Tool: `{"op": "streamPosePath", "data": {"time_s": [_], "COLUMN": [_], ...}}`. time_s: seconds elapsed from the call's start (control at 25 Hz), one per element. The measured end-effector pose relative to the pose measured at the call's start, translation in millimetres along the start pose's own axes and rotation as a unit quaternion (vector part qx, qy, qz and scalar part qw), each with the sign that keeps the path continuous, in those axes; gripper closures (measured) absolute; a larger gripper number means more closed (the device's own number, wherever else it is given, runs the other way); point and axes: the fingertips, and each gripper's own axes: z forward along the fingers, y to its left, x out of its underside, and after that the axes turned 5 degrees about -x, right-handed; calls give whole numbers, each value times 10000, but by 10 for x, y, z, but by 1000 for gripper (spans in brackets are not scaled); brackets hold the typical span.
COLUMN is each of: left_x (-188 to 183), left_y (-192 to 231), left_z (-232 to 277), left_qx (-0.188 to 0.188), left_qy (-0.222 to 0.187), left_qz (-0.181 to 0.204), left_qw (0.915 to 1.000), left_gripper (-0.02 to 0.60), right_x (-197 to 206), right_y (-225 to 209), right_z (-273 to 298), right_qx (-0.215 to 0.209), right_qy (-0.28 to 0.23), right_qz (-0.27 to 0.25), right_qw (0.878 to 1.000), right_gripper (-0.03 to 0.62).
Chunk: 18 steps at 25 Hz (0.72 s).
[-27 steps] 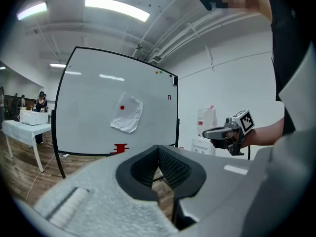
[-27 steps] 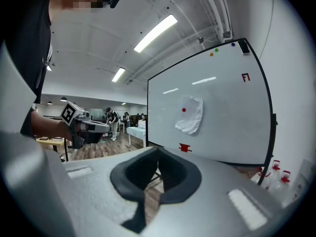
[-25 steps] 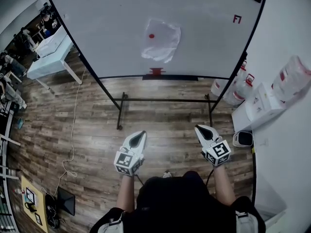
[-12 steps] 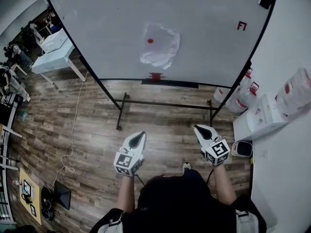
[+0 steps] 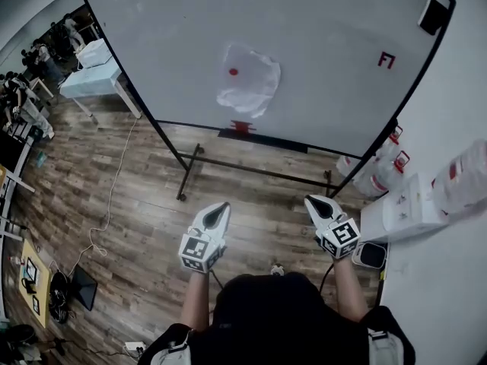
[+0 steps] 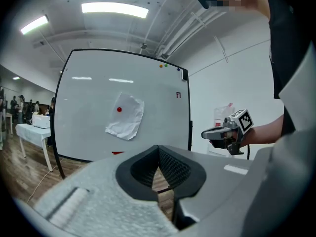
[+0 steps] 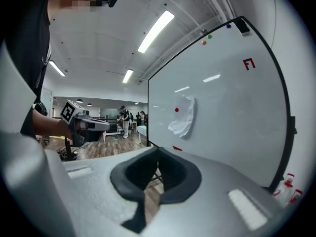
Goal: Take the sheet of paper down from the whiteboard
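On the whiteboard (image 5: 327, 67), well ahead, the sheet of paper (image 5: 247, 78) hangs under a red magnet (image 5: 233, 71). Left gripper (image 5: 217, 213) and right gripper (image 5: 316, 204) are closed, empty. Approach step, likely; next calls for closing in and opening a gripper.

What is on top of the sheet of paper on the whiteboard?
A small red round magnet sits near the top left of the sheet of paper. The whiteboard surface behind it is covered.
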Motion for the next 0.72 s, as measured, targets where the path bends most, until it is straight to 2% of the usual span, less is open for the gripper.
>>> {"op": "streamPosePath", "data": {"time_s": [0.28, 0.48, 0.72], "left_x": [72, 125, 131], "left_y": [-43, -59, 213], "left_z": [76, 126, 226], "left_qx": [-489, -635, -714], "left_qy": [34, 54, 17], "left_qz": [-181, -229, -328], "left_qw": [9986, 9977, 9969], "left_gripper": [571, 571, 571], "right_x": [53, 72, 9], "right_y": [-210, -332, -420], "right_z": [63, 141, 327], "right_qx": [-405, -533, -504], "right_qy": [58, 79, 115], "right_qz": [-56, -55, -123], "right_qw": [9991, 9985, 9986], "right_gripper": [589, 589, 589]}}
